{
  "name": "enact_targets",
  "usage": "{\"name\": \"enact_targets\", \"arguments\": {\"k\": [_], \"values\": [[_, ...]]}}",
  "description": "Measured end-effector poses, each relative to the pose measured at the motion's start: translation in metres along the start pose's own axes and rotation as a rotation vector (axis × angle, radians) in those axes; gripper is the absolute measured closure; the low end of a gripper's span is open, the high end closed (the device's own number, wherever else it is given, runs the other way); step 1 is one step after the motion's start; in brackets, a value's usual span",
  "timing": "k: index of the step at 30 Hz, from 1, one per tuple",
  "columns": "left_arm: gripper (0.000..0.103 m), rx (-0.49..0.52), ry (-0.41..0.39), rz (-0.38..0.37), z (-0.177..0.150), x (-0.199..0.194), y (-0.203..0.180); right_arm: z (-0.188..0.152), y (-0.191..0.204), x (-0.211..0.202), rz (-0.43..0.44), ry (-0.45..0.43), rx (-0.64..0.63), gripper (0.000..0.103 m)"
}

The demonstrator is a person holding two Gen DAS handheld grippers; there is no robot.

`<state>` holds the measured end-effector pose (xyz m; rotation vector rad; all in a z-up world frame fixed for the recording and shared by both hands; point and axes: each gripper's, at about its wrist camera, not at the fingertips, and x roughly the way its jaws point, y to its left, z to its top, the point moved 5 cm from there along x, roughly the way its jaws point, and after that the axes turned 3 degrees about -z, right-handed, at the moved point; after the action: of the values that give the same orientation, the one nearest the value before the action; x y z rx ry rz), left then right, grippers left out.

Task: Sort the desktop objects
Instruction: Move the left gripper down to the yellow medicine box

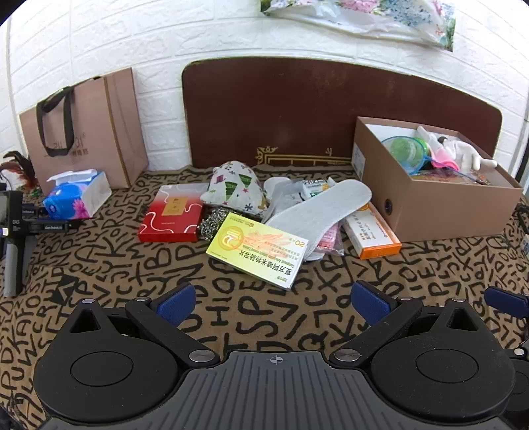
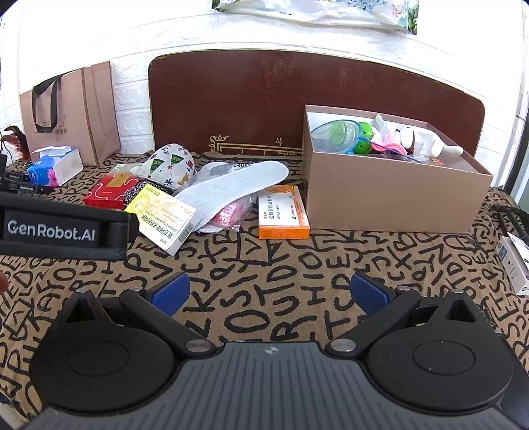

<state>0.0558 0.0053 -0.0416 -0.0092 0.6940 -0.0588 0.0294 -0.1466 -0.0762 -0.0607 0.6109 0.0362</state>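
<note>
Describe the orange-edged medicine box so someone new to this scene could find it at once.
Find the open brown cardboard box of toys at the right of the lettered cloth. Just left of its front corner lies the flat orange-edged medicine box. Unlike the yellow-green medicine box further left, it is white and orange and lies clear of the grey insole.

A brown cloth (image 1: 99,264) printed with black letters covers the surface. At its back stands a white brick-patterned wall (image 1: 165,43), with a dark brown board (image 1: 297,109) (edged at the bottom with a gold ornamental line) leaning upright against it. A flowered plastic bag (image 1: 380,16) hangs on the wall above the board. At the far left a tan paper shopping bag (image 1: 96,129) with dark handles stands against the wall, and dark red feathers (image 1: 18,167) show beside it at the picture's edge. In the right wrist view a small white device (image 2: 514,261) lies at the cloth's right edge.
</note>
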Motion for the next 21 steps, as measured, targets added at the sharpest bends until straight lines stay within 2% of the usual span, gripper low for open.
{"name": "enact_targets", "arguments": {"k": [15, 19, 21], "values": [[0.000, -0.026, 0.053, -0.011, 0.004, 0.032, 0.012, 0.006, 0.004, 0.025, -0.006, 0.044, -0.023, 0.000], [0.000, -0.057, 0.070, -0.034, 0.002, 0.046, 0.027, 0.006, 0.012, 0.035, 0.009, 0.053, -0.065, 0.000], [0.000, -0.095, 0.080, -0.035, -0.001, 0.054, 0.041, 0.006, 0.019, 0.038, 0.044, 0.041, -0.109, 0.000]]}}
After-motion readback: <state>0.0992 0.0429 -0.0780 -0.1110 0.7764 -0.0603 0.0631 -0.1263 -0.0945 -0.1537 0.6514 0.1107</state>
